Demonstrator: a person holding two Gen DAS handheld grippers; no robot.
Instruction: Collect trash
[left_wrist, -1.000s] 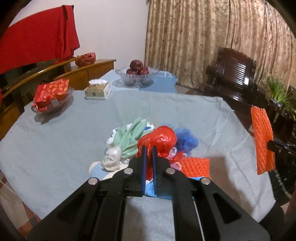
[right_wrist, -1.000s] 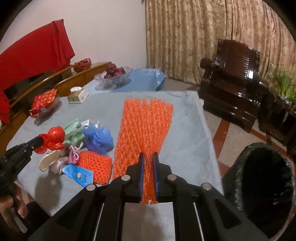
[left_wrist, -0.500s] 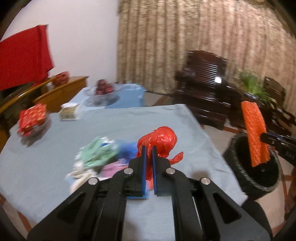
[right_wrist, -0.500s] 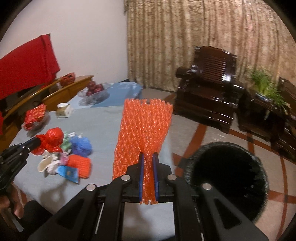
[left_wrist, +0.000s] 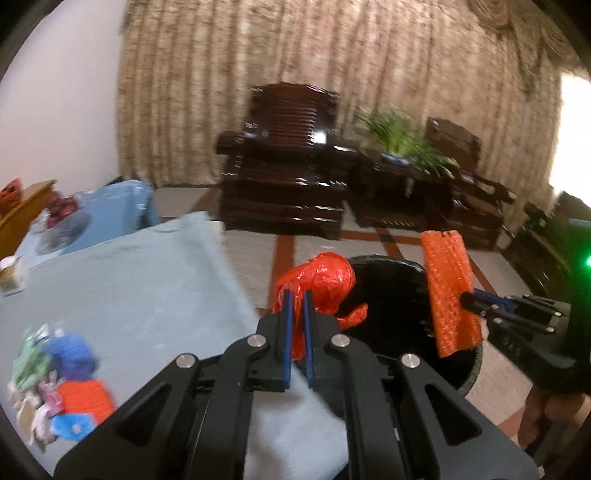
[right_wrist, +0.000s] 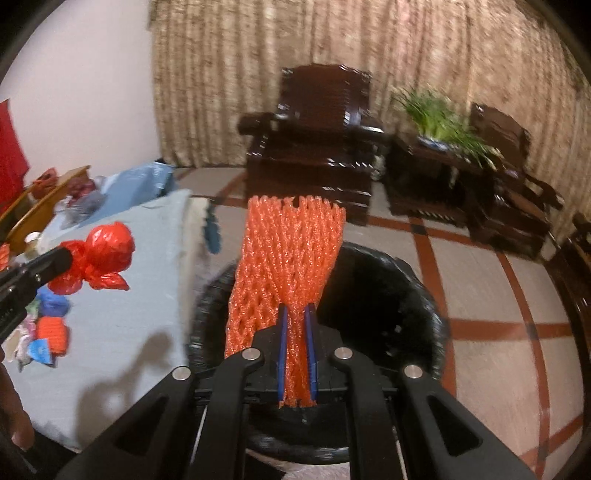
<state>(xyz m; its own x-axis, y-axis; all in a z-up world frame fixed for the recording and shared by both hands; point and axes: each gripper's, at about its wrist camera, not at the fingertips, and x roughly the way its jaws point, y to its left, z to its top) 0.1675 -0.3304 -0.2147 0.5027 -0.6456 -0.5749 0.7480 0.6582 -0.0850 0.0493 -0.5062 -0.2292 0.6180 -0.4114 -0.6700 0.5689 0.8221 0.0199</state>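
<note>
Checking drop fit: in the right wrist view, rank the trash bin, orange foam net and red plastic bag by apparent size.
1. trash bin, by far.
2. orange foam net, though it is close to the camera, so unsure.
3. red plastic bag.

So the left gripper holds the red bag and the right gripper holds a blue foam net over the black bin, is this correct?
Not quite: the foam net is orange, not blue, as the right wrist view shows. The rest holds: the left gripper holds the red bag, and the right gripper holds the net over the black bin.
</note>
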